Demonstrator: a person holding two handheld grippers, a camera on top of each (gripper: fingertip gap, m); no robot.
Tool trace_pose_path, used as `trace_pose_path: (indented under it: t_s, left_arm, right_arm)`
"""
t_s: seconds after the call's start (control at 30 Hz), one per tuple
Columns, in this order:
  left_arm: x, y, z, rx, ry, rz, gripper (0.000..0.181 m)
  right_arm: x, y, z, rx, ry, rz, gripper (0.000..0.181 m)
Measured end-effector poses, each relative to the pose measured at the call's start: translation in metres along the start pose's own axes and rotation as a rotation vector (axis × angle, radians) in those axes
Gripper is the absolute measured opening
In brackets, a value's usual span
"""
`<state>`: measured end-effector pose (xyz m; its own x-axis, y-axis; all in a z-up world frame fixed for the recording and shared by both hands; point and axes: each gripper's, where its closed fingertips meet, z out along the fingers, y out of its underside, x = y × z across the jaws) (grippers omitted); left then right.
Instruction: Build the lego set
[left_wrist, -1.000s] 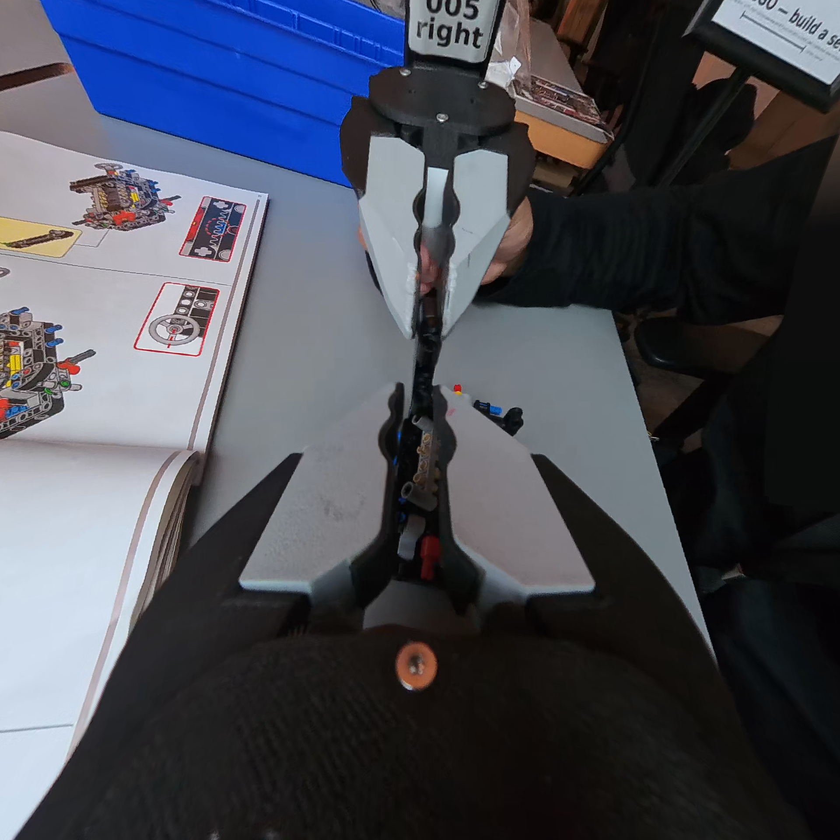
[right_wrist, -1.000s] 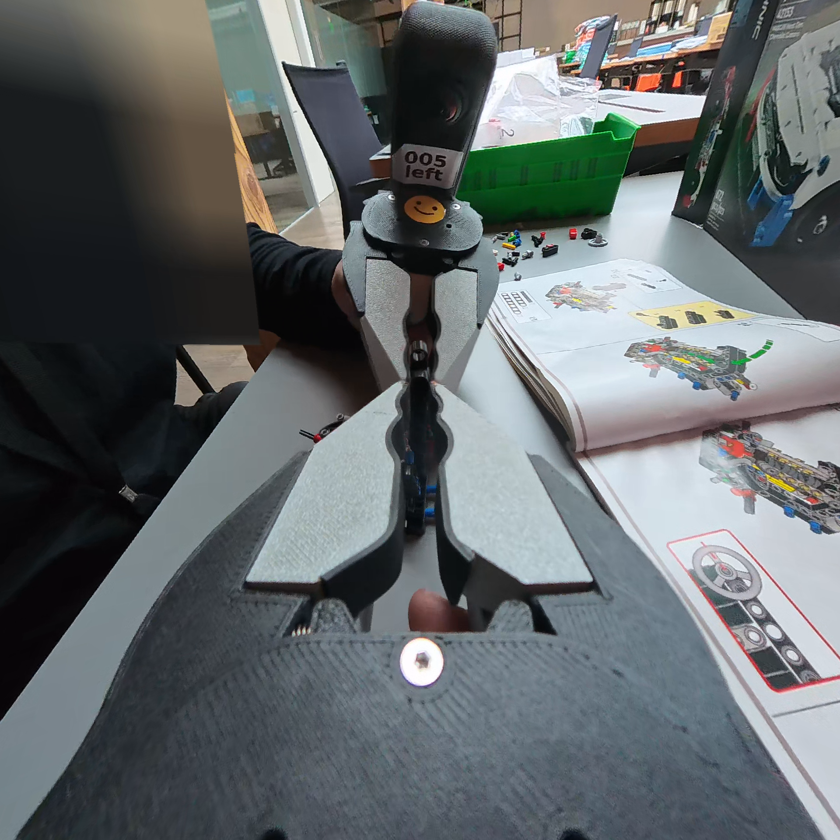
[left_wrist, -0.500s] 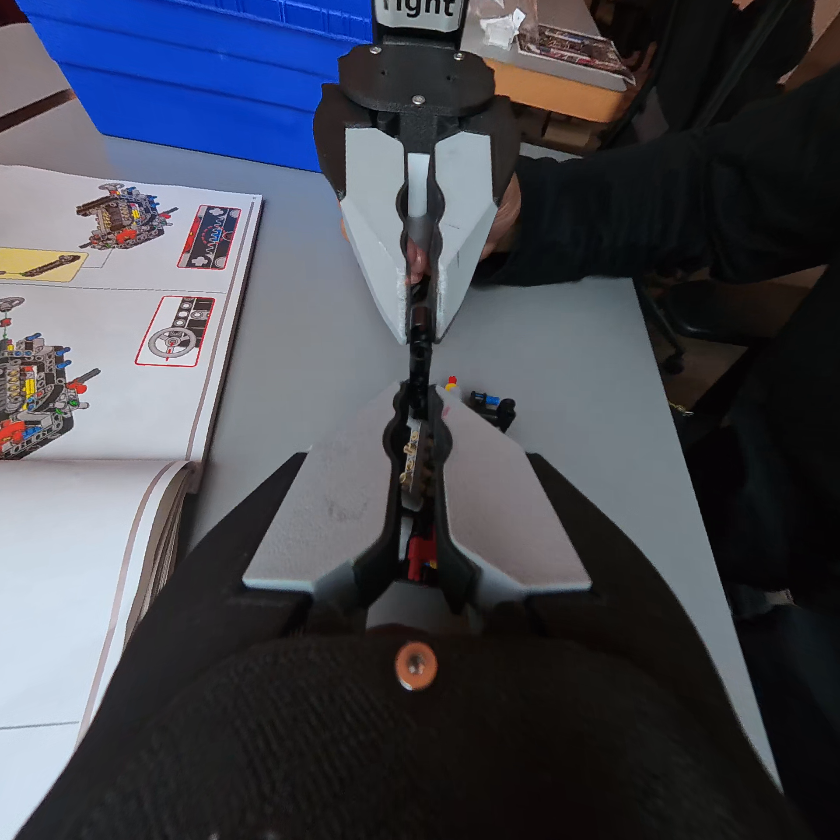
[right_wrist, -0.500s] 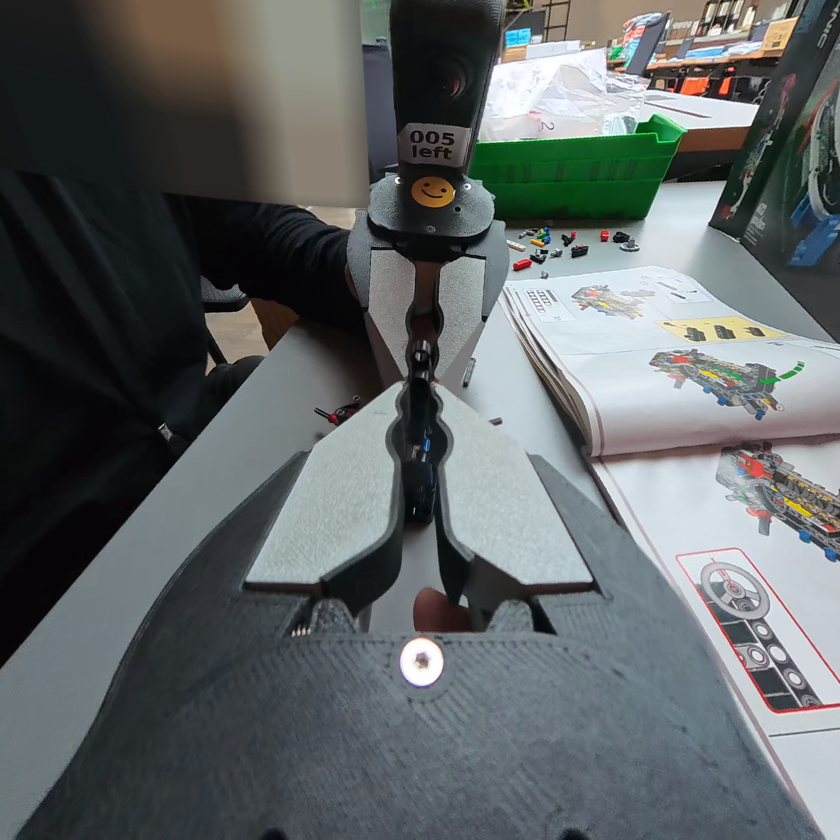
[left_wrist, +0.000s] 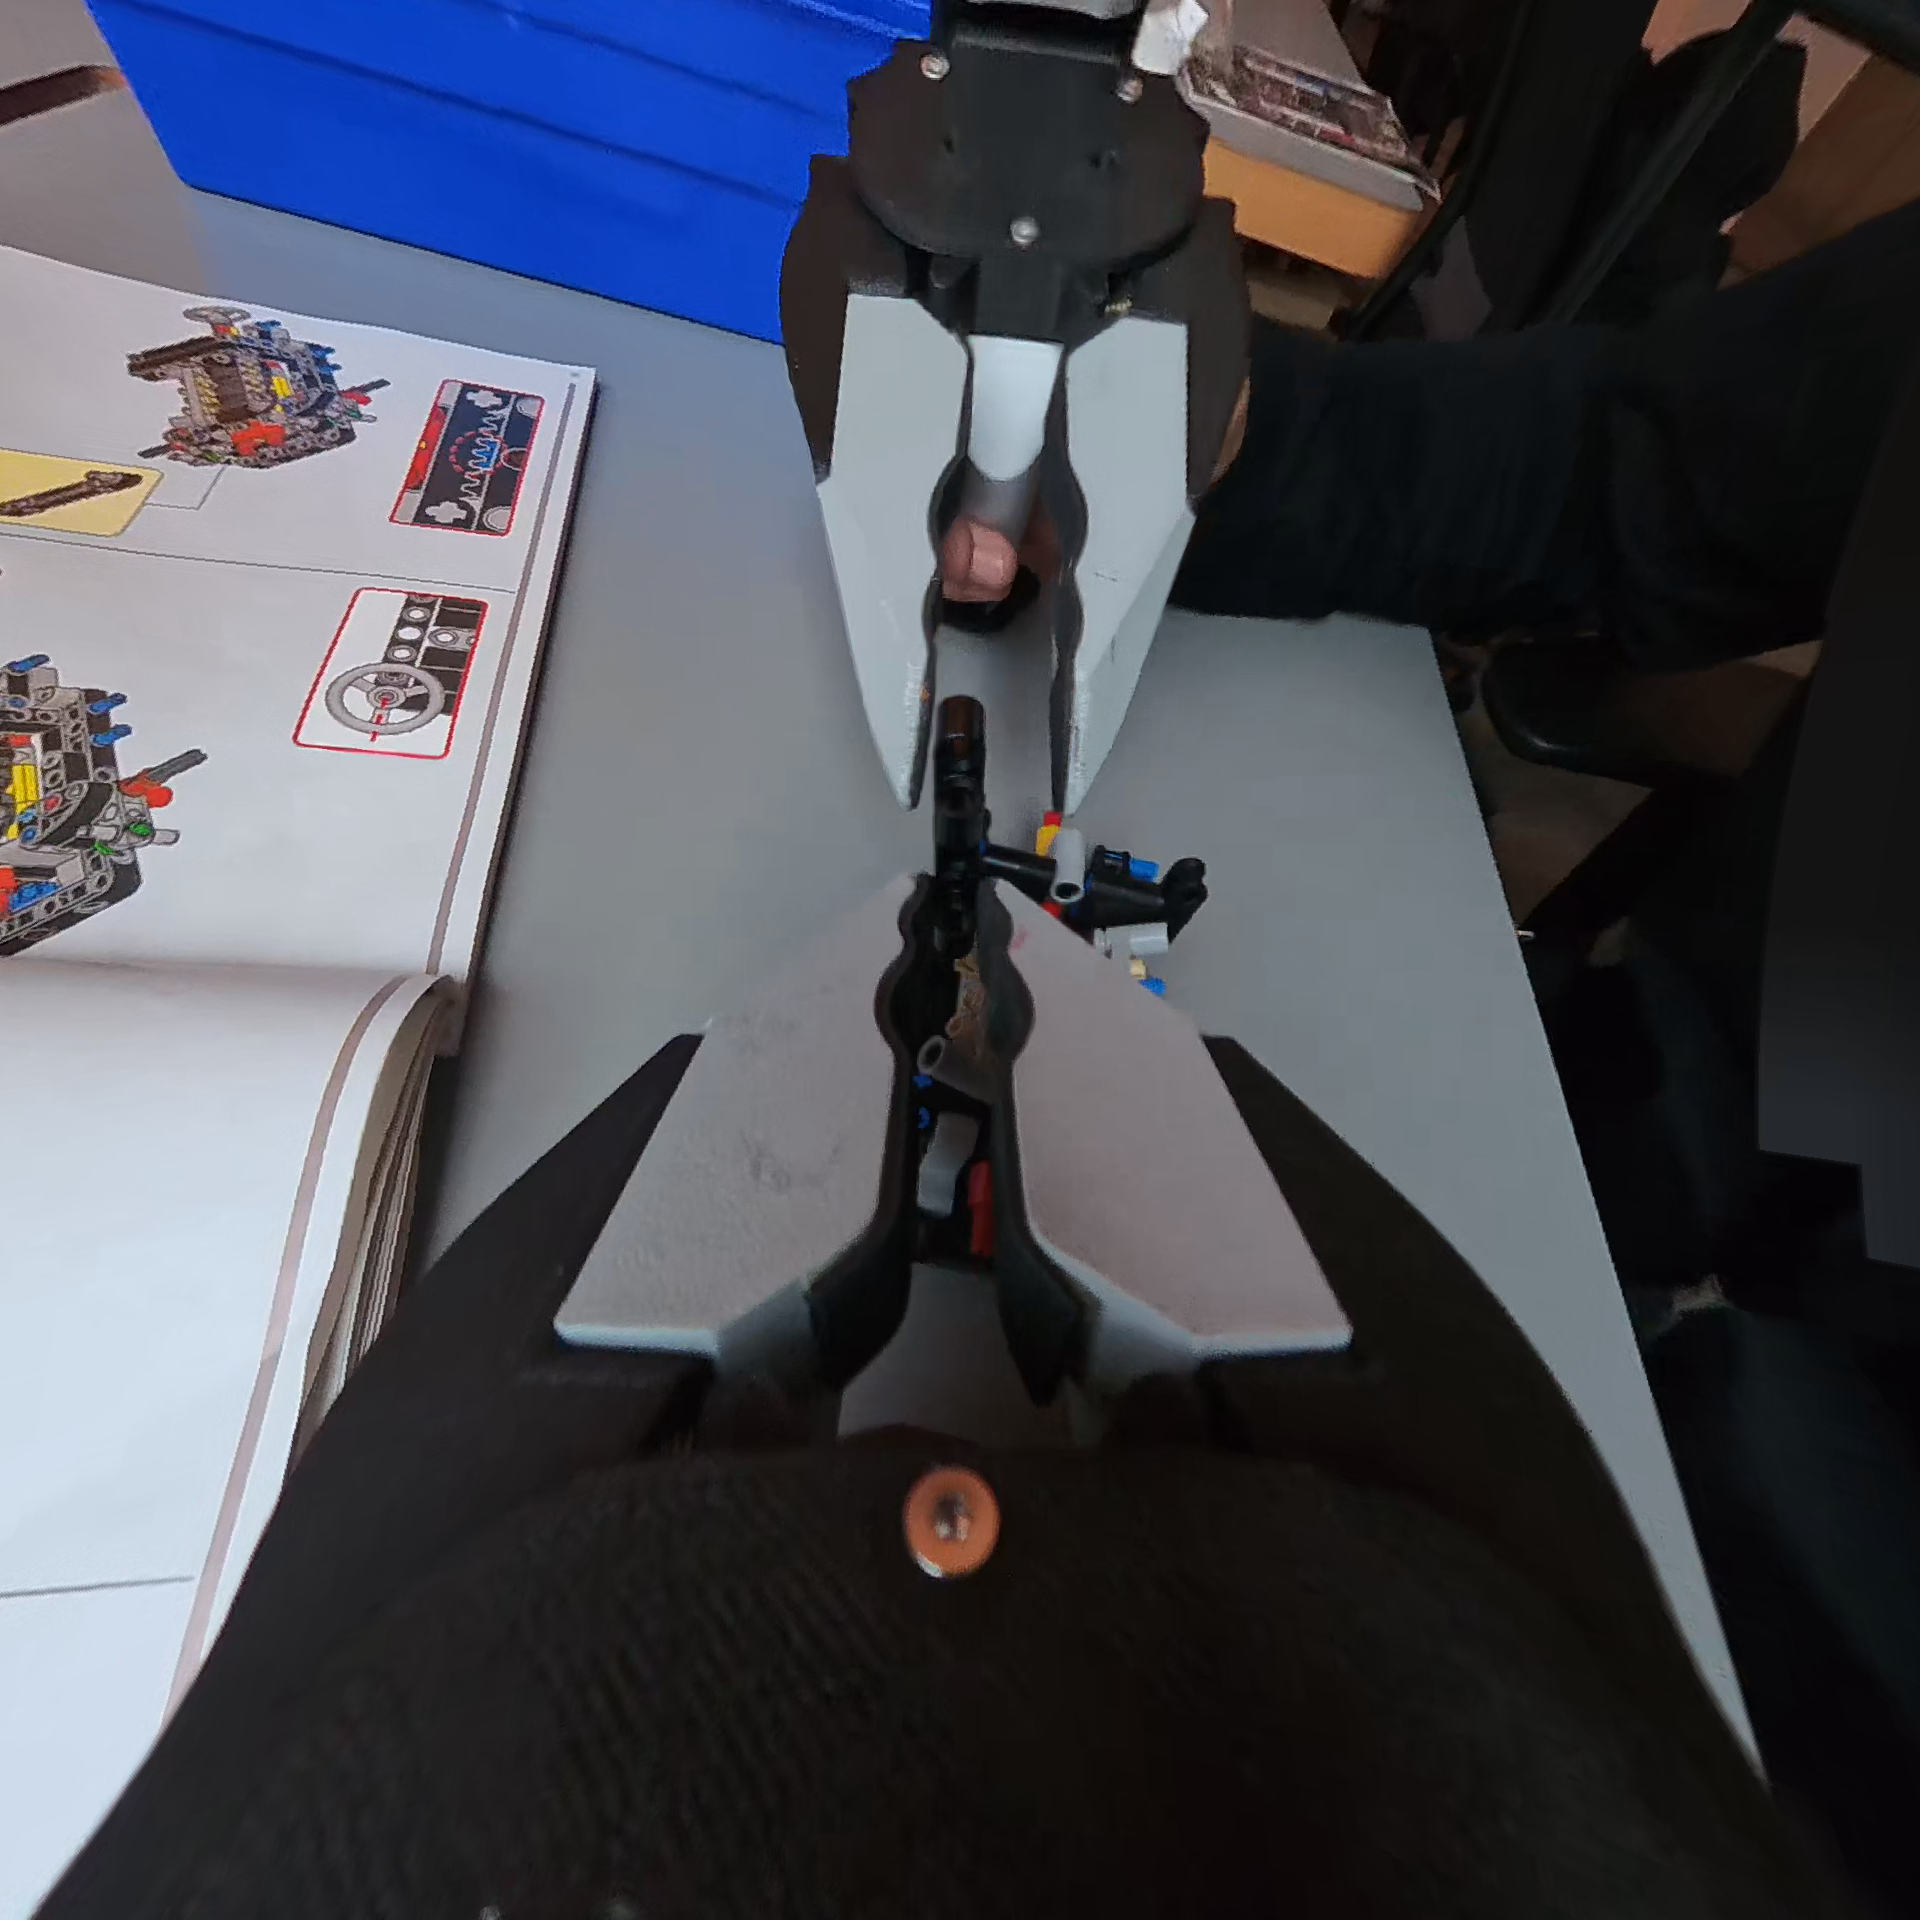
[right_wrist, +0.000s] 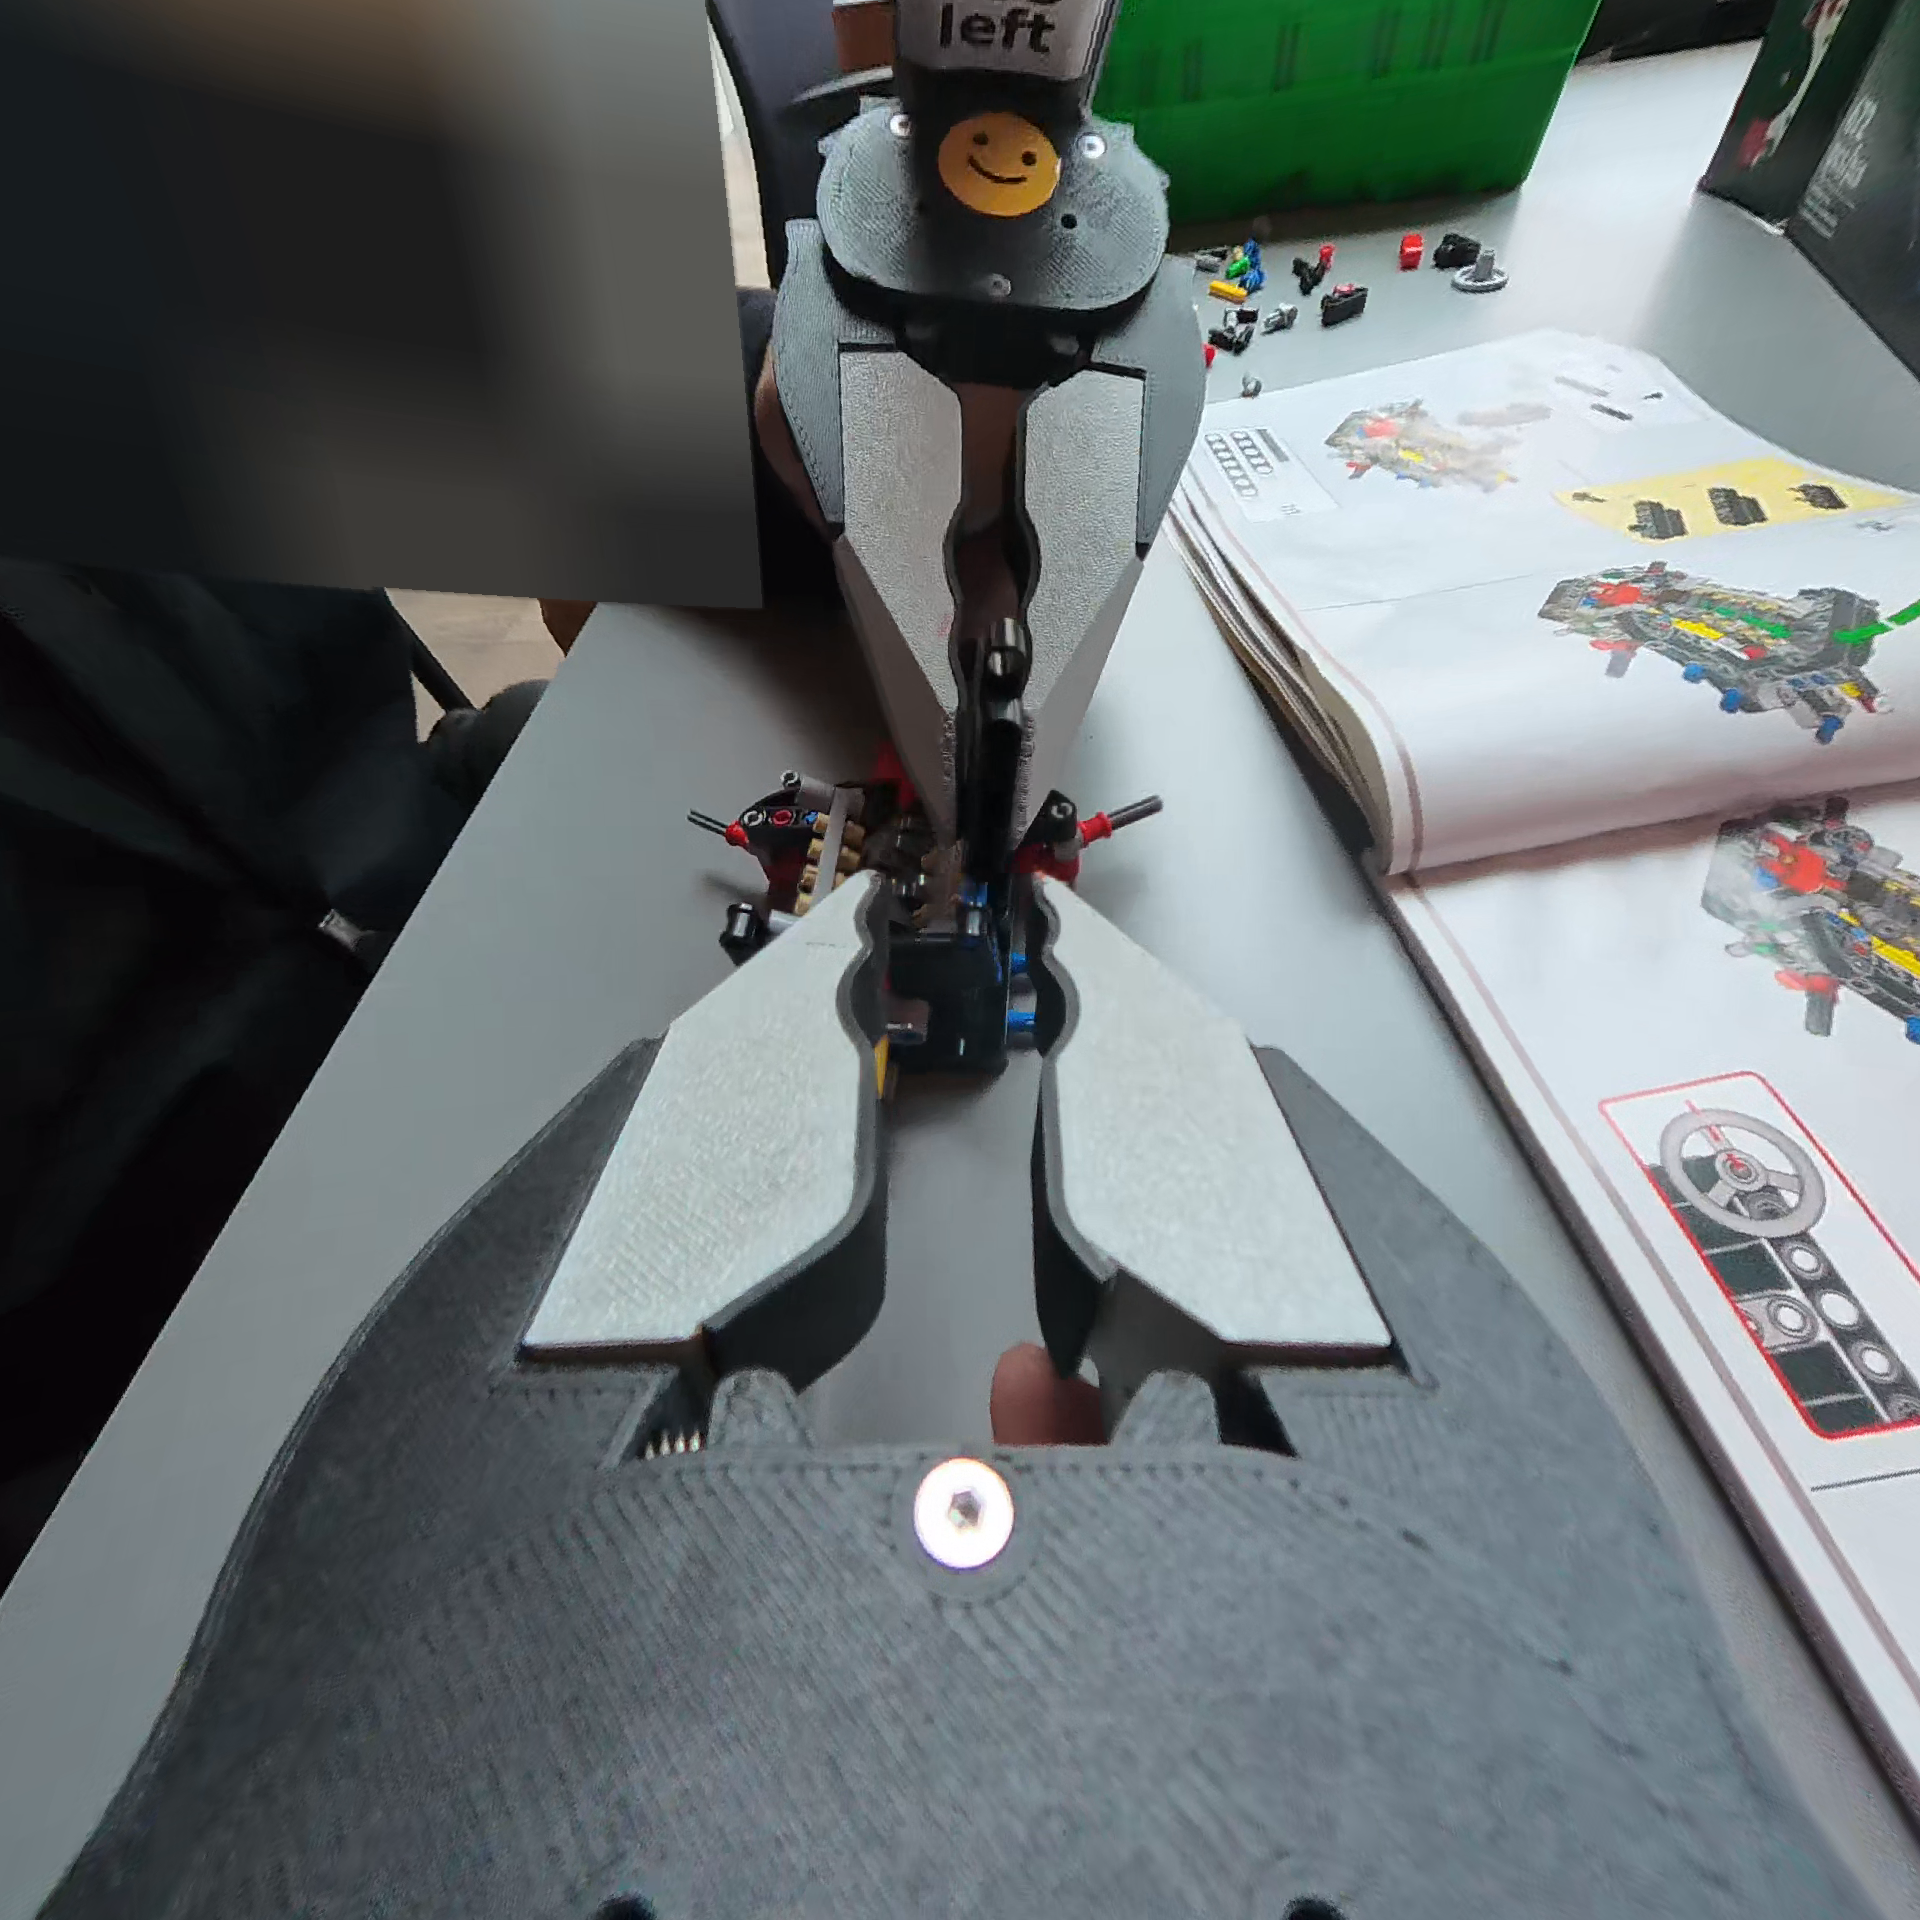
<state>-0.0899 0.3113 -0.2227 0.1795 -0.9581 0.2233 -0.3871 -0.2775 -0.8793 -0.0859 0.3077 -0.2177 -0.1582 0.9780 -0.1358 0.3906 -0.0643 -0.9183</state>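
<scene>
Black lego assembly (left_wrist: 951, 1039) with coloured pins, tilted above the grey table (left_wrist: 665, 831)

Left gripper (left_wrist: 951, 914): fingers nearly closed, clamped tight on a part. Right gripper (right_wrist: 961, 904): fingers parted with a clear gap. The two grippers face each other tip to tip, each gripped by a dark-sleeved hand.

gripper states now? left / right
Left tongs: shut on the lego assembly.
Right tongs: open, astride the assembly's black end, no grip.
</scene>
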Motion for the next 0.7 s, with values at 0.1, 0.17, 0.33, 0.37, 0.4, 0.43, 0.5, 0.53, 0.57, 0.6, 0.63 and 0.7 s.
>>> trace_pose_path:
  t_s: [0.1,0.17,0.33,0.37,0.4,0.43,0.5,0.53,0.57,0.6,0.63,0.7]
  left_arm:
    - [0.004,0.000,0.002,-0.005,0.005,0.039,0.005]
    - [0.005,-0.001,0.002,0.002,0.017,0.037,0.004]
    - [0.002,-0.006,-0.003,0.038,0.010,0.058,0.005]
    - [0.001,-0.006,-0.003,0.040,0.010,0.066,0.005]
    - [0.001,-0.006,-0.003,0.042,0.008,0.071,0.005]
    - [0.001,-0.006,-0.003,0.041,0.007,0.070,0.005]
    - [0.001,-0.006,-0.002,0.039,0.019,0.061,0.005]
    - [0.001,-0.006,-0.003,0.042,0.024,0.055,0.005]
    - [0.002,-0.006,-0.003,0.045,0.032,0.052,0.005]
    - [0.002,-0.007,-0.004,0.047,0.038,0.048,0.005]
    - [0.002,-0.007,-0.004,0.049,0.040,0.044,0.005]
    - [0.001,-0.006,-0.003,0.046,0.040,0.040,0.005]
  right_arm:
    - [-0.004,-0.001,0.001,0.007,0.005,-0.025,0.014]
    - [-0.002,-0.001,0.000,0.006,0.023,-0.028,0.012]
    - [0.002,0.002,0.001,-0.011,0.016,0.019,0.008]
    - [0.002,0.002,0.001,-0.012,0.012,0.023,0.008]
    - [0.002,0.003,0.001,-0.015,0.012,0.026,0.007]
    - [0.003,0.003,0.002,-0.019,0.015,0.029,0.005]
    - [0.002,0.007,0.002,-0.041,0.009,0.036,0.007]
    - [0.003,0.009,0.002,-0.052,0.008,0.039,0.008]
    - [0.002,0.009,0.001,-0.056,0.003,0.040,0.008]
    - [0.002,0.009,0.001,-0.054,-0.001,0.041,0.007]
    - [0.002,0.009,0.001,-0.053,-0.003,0.044,0.005]
    - [0.002,0.010,0.001,-0.057,-0.002,0.047,0.004]
